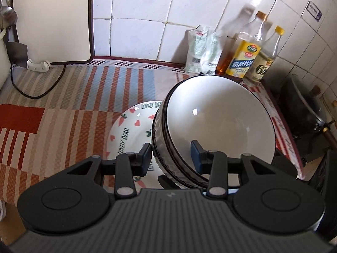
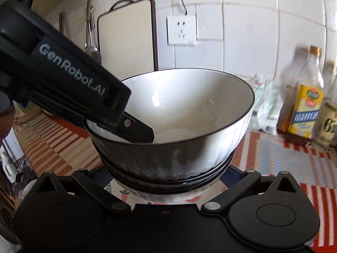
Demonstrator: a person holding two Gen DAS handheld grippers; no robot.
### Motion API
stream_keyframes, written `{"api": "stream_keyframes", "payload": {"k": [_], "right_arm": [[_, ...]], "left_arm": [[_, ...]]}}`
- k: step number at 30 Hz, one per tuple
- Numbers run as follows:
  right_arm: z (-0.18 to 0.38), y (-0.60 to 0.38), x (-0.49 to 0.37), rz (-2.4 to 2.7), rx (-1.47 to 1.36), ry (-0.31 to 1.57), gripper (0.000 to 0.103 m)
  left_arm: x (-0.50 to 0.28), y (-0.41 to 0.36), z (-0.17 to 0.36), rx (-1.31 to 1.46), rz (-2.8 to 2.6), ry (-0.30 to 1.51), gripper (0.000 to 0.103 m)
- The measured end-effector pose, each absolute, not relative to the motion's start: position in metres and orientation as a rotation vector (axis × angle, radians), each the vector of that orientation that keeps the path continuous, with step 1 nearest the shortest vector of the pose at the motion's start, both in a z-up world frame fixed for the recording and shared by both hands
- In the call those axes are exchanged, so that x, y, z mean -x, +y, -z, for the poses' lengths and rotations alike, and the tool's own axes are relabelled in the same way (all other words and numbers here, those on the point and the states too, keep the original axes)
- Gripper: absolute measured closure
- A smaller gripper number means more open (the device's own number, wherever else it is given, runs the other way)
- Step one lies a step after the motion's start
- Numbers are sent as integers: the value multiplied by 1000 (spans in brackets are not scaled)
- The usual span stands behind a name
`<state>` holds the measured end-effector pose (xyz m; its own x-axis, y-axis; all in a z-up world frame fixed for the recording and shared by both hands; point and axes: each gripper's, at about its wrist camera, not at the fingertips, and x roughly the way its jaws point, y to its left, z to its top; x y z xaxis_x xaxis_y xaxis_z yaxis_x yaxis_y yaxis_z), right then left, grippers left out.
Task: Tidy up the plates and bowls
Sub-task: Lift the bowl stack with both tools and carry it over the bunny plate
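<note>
A stack of white bowls [image 1: 212,122] with dark rims and ribbed grey sides hangs tilted above the striped mat. My left gripper [image 1: 171,156] is shut on its near wall, one finger inside and one outside. In the right wrist view the same stack of bowls [image 2: 179,113] fills the middle, and the left gripper's finger [image 2: 141,132] reaches over the rim into it. My right gripper [image 2: 167,172] holds the stack low down, its jaws set wide on either side of the base. Beneath lies a white plate [image 1: 126,130] printed with carrots and hearts, glimpsed as the plate [image 2: 124,194] under the bowls.
Oil and vinegar bottles [image 1: 244,59] and plastic bags [image 1: 200,50] stand against the tiled wall at the back right. A white cutting board [image 1: 52,19] leans at the back left, with a black cable [image 1: 35,92] beside it. A dark wok [image 1: 305,109] sits past the mat's right edge.
</note>
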<state>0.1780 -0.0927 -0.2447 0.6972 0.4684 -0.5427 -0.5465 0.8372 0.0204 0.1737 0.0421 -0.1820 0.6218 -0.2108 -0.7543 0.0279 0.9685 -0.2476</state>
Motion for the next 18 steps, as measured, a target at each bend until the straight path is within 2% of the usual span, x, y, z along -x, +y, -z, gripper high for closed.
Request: {"api": "stream_keyframes", "payload": {"k": [18], "right_arm": [[287, -53, -205, -393, 145, 666, 0]], "left_arm": [[-239, 73, 233, 196, 329, 1034, 65]]}}
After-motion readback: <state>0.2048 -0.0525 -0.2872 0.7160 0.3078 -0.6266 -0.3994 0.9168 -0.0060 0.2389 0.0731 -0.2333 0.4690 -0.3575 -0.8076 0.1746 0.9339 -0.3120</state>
